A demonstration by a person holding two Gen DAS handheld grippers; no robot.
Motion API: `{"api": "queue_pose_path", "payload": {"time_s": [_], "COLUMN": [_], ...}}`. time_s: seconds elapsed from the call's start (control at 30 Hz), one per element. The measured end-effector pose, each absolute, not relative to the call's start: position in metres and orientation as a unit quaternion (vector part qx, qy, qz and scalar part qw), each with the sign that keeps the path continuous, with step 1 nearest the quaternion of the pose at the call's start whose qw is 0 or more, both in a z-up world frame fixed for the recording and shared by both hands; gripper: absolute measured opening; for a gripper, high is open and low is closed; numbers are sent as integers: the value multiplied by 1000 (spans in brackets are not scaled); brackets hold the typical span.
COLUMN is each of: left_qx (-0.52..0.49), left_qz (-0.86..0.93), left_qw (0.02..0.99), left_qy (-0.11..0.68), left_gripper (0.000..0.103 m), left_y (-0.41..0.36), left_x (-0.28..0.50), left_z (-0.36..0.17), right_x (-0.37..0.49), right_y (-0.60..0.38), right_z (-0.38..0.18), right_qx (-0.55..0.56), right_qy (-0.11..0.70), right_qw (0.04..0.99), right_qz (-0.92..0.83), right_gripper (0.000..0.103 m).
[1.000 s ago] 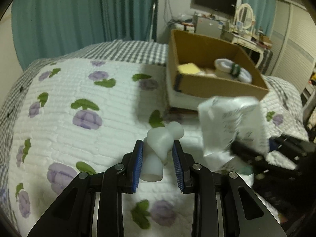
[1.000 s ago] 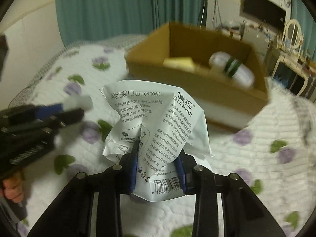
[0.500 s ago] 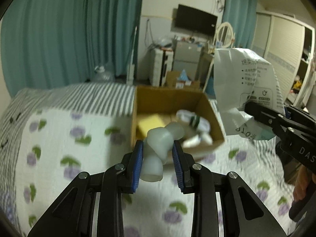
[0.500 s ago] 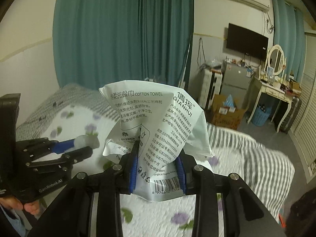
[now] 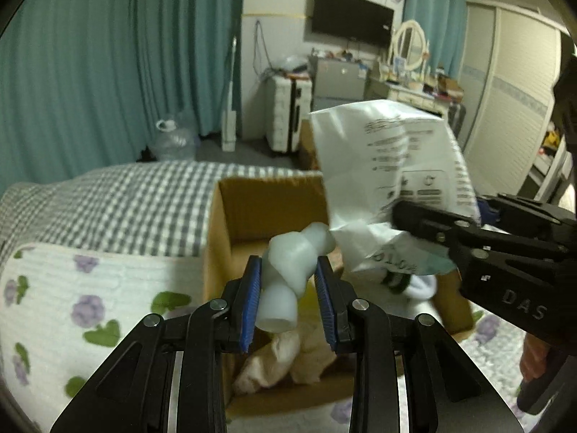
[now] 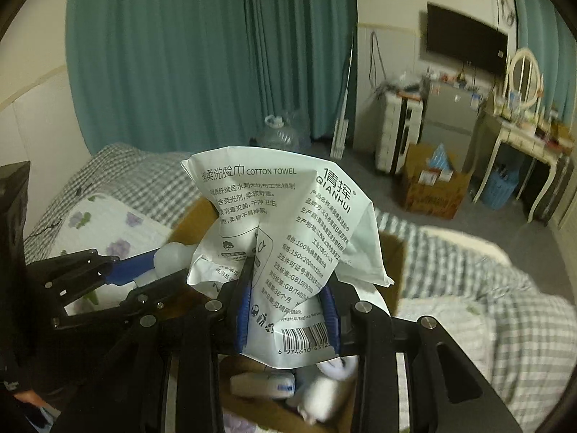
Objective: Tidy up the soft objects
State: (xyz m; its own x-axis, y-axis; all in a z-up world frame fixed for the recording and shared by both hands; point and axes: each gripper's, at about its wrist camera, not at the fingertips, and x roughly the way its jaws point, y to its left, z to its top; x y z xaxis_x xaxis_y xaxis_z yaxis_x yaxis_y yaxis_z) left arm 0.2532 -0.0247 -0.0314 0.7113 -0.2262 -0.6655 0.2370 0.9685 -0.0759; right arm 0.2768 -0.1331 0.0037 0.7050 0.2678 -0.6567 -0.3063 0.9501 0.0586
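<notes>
Left gripper (image 5: 288, 303) pinches my white soft toy (image 5: 288, 270); right gripper (image 6: 288, 310) clamps the cotton towel pack (image 6: 285, 231). Both hang above the cardboard box (image 5: 230, 223). Releasing off-centre could drop either outside.

Teal curtains (image 5: 119, 65), a wall television (image 5: 351, 21) and a white suitcase (image 5: 285, 112).

Cardboard box (image 5: 216, 252) opening crowded by cotton towel pack (image 5: 393, 166), items inside.

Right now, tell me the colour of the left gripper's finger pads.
Blue pads, clearest in the left wrist view.
</notes>
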Motion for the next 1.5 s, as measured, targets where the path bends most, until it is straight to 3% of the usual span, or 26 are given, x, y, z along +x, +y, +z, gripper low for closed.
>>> {"api": "queue_pose_path", "payload": {"time_s": [0.13,0.2,0.23,0.27,0.33,0.4,0.5,0.67,0.77,0.83,0.9,1.0,1.23,1.5], "left_qx": [27,30,30,29,24,13,18,47,50,49,47,42,23,-1], "left_qz": [-129,-124,-122,-119,-113,-119,-120,-116,-114,-110,-98,-95,-63,-64], "left_qw": [923,922,921,920,921,924,934,950,960,967,976,983,990,989], "left_qy": [362,365,369,372,373,363,337,287,250,223,188,151,121,133], "left_gripper": [34,34,34,39,44,63,77,77,78,86,103,103,103,103], "left_y": [-31,-32,-33,-33,-30,-27,-26,-25,-19,-17,-9,2,21,17], "left_x": [256,255,254,252,248,237,216,173,141,119,90,57,20,28], "left_z": [-47,-51,-53,-53,-48,-38,-12,49,87,112,133,147,121,41], "right_x": [290,293,294,293,287,281,263,215,167,135,100,50,-1,29], "right_y": [-132,-136,-137,-140,-145,-150,-156,-168,-175,-177,-179,-179,-174,-164], "right_z": [-21,-29,-30,-30,-23,-10,19,83,132,161,188,210,178,64], "right_qx": [-31,-19,-15,-8,4,8,12,12,-1,-12,-20,-33,-13,4], "right_qy": [363,371,375,375,366,358,340,297,255,222,189,149,115,129], "right_qw": [920,918,917,917,922,926,934,950,964,972,980,988,992,990], "right_qz": [146,139,136,135,127,116,105,93,78,71,60,37,46,58], "right_gripper": [38,46,59,71,79,84,86,87,92,95,103,103,103,103]}}
